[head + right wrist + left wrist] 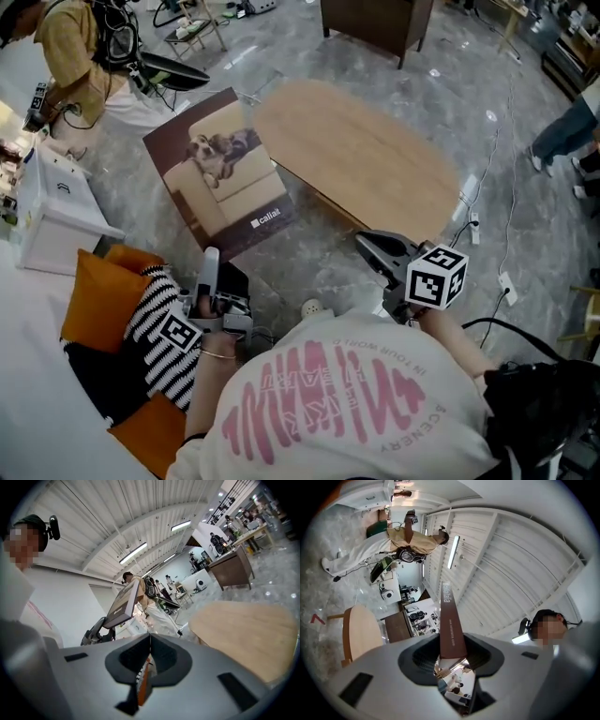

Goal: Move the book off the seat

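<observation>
1. The left gripper [212, 257] is grasping the book [223, 173] by its lower edge. In the left gripper view the jaws are clamping on the brown spine [451, 625].
2. The book is hanging in the air, tilted, with its dog-on-sofa cover facing the head camera. It is off the seat [37, 403] and over the grey floor [309, 258], between the cushions and the oval wooden tabletop [375, 164].
3. The book's far corner is overlapping the tabletop's edge in the head view; whether they are touching I cannot tell.
4. The right gripper [368, 246] is pointing toward the tabletop, its jaws clenched together with nothing between them.
5. An orange cushion [98, 295] and a striped cushion [159, 319] are lying on the white seat, just beside the left gripper.
6. A person in a mustard top [70, 56] is bending over at top left, well apart from the book.
</observation>
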Available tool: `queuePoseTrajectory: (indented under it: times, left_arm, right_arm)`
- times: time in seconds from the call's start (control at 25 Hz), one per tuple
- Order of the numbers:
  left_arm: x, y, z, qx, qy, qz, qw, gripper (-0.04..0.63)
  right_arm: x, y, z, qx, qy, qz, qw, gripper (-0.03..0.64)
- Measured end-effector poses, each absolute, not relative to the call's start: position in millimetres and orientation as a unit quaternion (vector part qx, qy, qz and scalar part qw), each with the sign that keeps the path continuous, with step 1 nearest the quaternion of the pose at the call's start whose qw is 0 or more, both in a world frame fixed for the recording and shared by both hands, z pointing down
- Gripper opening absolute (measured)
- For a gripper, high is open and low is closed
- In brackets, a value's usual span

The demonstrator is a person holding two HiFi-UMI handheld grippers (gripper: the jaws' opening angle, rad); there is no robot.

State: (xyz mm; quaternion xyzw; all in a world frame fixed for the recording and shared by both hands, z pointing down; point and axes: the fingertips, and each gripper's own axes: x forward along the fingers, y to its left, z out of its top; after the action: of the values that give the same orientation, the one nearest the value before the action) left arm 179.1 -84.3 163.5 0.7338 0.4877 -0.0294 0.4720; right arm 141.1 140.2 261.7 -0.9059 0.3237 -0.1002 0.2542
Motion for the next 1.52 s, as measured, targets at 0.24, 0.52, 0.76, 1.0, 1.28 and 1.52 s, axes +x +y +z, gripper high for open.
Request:
queuePoseTrajectory:
  times: [0.24, 0.52, 0.76, 1.0, 1.28, 1.52]
  left_arm:
    - [211, -76, 164, 0.717, 0.525, -0.001, 0.458, 0.158]
    - [242, -56, 167, 0.696, 0.561, 0.035, 0.447, 0.158]
    - [258, -57, 181, 0.684, 0.566, 0.052, 0.457, 0.158]
    - [275, -52, 201, 0.673, 0.569, 0.072, 0.467, 0.158]
    - [275, -19, 202, 0.678, 0.569, 0.086, 0.458, 0.158]
    - [278, 3, 201, 0.682, 0.558, 0.083, 0.466, 0.158]
  right_arm:
    - [147, 145, 265, -0.92, 0.273, -0.082, 0.267, 0.011]
    - [155, 146, 272, -0.93, 0.231, -0.079, 0.274, 0.011]
    - [153, 140, 283, -0.939, 0.205, -0.09, 0.261, 0.011]
    - [151, 143, 297, -0.944, 0.174, -0.099, 0.263, 0.011]
    - [155, 166, 300, -0.939, 0.179, -0.111, 0.271, 0.011]
    - [167, 192, 293, -0.937, 0.192, -0.119, 0.267, 0.011]
